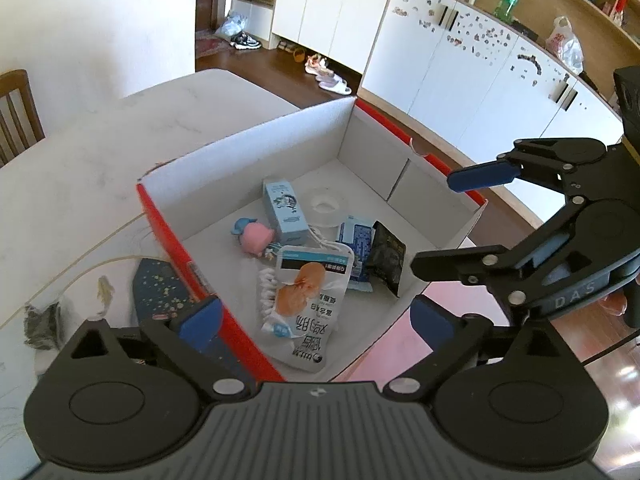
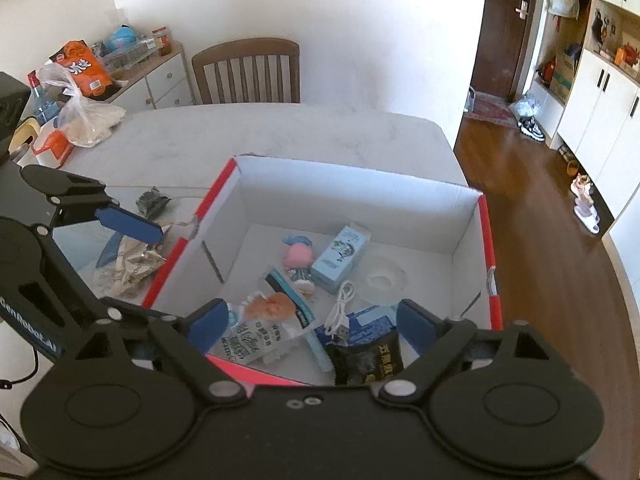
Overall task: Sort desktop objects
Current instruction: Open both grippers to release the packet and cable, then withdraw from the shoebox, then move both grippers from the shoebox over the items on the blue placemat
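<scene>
**Hovering empty over a half-filled box, risking a knock or a missed pick**

Hanging the left gripper (image 1: 316, 316) over the near edge of the red-and-white box (image 1: 248, 152), with jaws spread wide and gripping nothing. Holding the right gripper (image 2: 312, 320) likewise, wide open and empty, above the lower middle of its own view. Crowding both tools over the same box, the right one showing at the right edge of the left wrist view, near the box's far corner.

Seeing sorted things lying on the box floor: a white pouch (image 1: 304, 300), a pink toy (image 1: 256, 236), a light blue carton (image 1: 286, 212), a clear tape roll (image 1: 326, 204), a black packet (image 1: 386, 252) and a white cable (image 2: 340, 308). Seeing unsorted things lying outside, on the surface (image 2: 280, 128), at the left of the right wrist view: a crumpled foil wrapper (image 2: 136, 260) just beside the box wall and a dark crumpled packet (image 2: 152, 202) a little beyond it. Noting also a dark blue speckled item (image 1: 160, 292) at the lower left of the left wrist view, touching or nearly touching the red wall.

Judging the risks:
- Swinging out toward the leftovers and clipping the thin cardboard wall, so shoving the box
- Closing on the foil wrapper and crushing or dropping it, being light and slippery
- Pinching the box wall along with the speckled item, lying so close against it
- Bumping one gripper into the other while working so near together
- Snagging the loose cable when dipping inside
</scene>
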{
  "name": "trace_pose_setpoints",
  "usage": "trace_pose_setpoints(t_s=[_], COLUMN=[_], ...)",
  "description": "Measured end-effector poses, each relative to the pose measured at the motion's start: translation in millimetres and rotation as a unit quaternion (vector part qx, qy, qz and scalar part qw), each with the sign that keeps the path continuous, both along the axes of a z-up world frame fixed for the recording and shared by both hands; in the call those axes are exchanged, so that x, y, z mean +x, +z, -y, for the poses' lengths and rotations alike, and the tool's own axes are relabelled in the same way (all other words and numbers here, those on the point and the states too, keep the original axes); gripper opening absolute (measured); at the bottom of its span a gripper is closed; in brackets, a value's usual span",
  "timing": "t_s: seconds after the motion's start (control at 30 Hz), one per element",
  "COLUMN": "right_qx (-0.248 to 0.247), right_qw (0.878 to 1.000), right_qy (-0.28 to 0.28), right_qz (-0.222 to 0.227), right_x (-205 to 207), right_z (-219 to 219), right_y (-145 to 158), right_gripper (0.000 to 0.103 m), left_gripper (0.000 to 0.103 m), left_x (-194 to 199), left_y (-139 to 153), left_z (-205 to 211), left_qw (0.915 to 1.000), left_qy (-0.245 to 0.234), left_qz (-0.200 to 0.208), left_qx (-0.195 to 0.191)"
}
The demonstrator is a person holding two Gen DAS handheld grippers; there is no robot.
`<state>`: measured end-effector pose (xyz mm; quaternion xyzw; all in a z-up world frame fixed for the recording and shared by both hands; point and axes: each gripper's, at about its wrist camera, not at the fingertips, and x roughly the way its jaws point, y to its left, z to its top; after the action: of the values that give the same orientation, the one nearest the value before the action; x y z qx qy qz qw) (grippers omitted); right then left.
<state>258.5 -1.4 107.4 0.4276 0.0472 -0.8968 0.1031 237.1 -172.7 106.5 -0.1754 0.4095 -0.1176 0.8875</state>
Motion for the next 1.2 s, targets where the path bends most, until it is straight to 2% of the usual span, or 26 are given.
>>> trace_pose_setpoints(t_s=[0.13, 0.6, 1.2], right_qx=[0.012, 0.000, -0.002], right_qw=[1.000, 0.998, 0.993], right_qy=[0.008, 0.053, 0.119], right_qz=[-0.009, -0.021, -0.009], right_x=[6.3, 14.3, -0.7], right_z=[16.1, 81.6, 181.4], right_y=[3.9, 18.9, -0.3], right_gripper=[0.093, 0.096, 0.097], left_gripper=[0.102, 0.103, 0.103], left_x=[-11.2, -54.0, -85.5], left_y=[0.6, -4.8, -51.1], left_z=[-13.0, -66.7, -145.1], left_qw=[0.9999, 0.9991, 0.9949], left_qy=[0.009, 0.036, 0.100], left_qz=[0.004, 0.018, -0.013], left_qx=[-0.006, -0.008, 0.002])
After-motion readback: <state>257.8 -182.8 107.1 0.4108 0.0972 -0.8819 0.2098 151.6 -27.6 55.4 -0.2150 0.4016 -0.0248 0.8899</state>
